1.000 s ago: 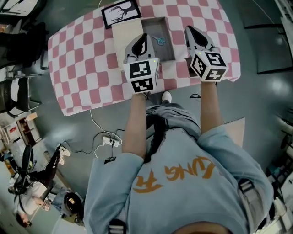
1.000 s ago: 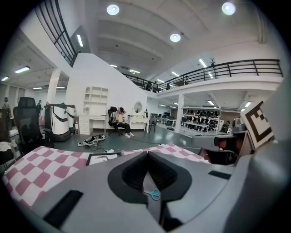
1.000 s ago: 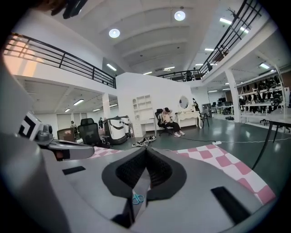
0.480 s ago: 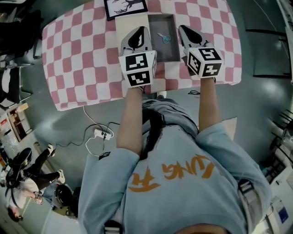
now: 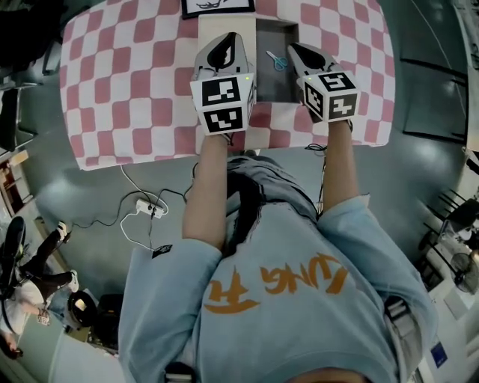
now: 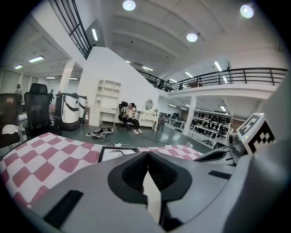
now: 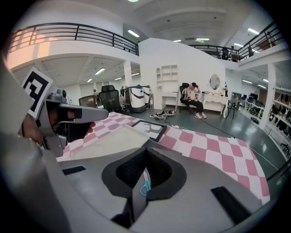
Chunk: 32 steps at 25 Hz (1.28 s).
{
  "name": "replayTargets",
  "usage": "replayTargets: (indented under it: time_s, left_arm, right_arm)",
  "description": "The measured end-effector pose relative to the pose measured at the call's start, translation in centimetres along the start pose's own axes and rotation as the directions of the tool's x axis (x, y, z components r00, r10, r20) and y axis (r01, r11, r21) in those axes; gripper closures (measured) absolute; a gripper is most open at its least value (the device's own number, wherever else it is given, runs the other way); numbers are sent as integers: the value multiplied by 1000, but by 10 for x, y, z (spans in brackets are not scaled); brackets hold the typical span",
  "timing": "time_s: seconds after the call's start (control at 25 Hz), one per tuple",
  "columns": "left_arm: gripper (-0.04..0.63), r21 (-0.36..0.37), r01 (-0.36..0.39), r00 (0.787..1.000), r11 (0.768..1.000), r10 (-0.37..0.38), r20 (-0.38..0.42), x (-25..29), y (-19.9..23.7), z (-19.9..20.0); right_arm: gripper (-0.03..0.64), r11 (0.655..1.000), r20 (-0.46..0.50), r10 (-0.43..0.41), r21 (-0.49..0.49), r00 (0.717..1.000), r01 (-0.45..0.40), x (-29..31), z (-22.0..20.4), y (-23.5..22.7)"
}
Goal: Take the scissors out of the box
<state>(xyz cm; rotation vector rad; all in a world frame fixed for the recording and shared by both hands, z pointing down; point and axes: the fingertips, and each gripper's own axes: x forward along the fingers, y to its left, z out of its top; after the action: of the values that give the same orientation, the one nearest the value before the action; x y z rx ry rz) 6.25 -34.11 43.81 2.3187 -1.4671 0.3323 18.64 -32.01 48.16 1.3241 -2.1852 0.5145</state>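
Small scissors (image 5: 278,60) with blue handles lie in an open grey box (image 5: 274,84) on the checked table. My right gripper (image 5: 294,47) hovers at the box's right side, shut and empty. Through the slot under its closed tips the scissors (image 7: 144,187) show just below. My left gripper (image 5: 227,39) is shut too, holding nothing, over a beige board (image 5: 212,27) left of the box. In its own view the left gripper (image 6: 148,157) has its pads touching, with the beige board (image 6: 153,193) beneath. In the right gripper view the right gripper (image 7: 146,154) is closed as well.
A framed antler picture (image 5: 217,6) lies past the board at the table's far edge. The pink-and-white cloth (image 5: 127,82) spreads wide to the left. A power strip and cable (image 5: 144,207) lie on the floor near the person's feet. Seated people and office chairs are far off.
Both grippers have shifted left relative to the box, so the right one is now closer to the scissors. Both stay shut. The head view has tilted, sliding the table upward.
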Motion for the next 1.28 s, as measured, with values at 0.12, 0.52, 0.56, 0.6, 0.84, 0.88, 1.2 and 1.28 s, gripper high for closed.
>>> replayTargets:
  time_s: [0.12, 0.52, 0.56, 0.6, 0.84, 0.88, 1.2, 1.28]
  left_arm:
    - [575, -12, 1, 1000, 1000, -1, -3, 4, 5, -1]
    - [575, -61, -4, 1000, 998, 4, -7, 12, 26, -5]
    - [575, -66, -6, 1000, 998, 5, -7, 12, 29, -6]
    - [575, -72, -7, 1000, 997, 7, -8, 12, 31, -6]
    - [575, -99, -10, 1000, 995, 10, -1, 15, 44, -6]
    - [575, -103, -8, 1000, 995, 8, -1, 16, 45, -6]
    - [575, -133, 29, 1000, 991, -29, -3, 20, 48, -6]
    - [575, -156, 38, 999, 987, -38, 4, 20, 50, -5]
  right_arm:
    - [618, 999, -50, 14, -39, 999, -16, 10, -4, 4]
    - [609, 988, -225, 48, -130, 973, -79, 41, -21, 17]
    - [607, 987, -243, 51, -137, 969, -86, 44, -23, 19]
    - [606, 985, -262, 54, -145, 964, -94, 47, -26, 20]
    - [584, 973, -371, 54, -189, 927, -132, 57, -43, 20]
    - [584, 971, -387, 50, -196, 921, -136, 59, -45, 19]
    - [561, 957, -509, 38, -229, 860, -177, 72, -63, 22]
    - [552, 953, -538, 36, -236, 842, -191, 75, -68, 22]
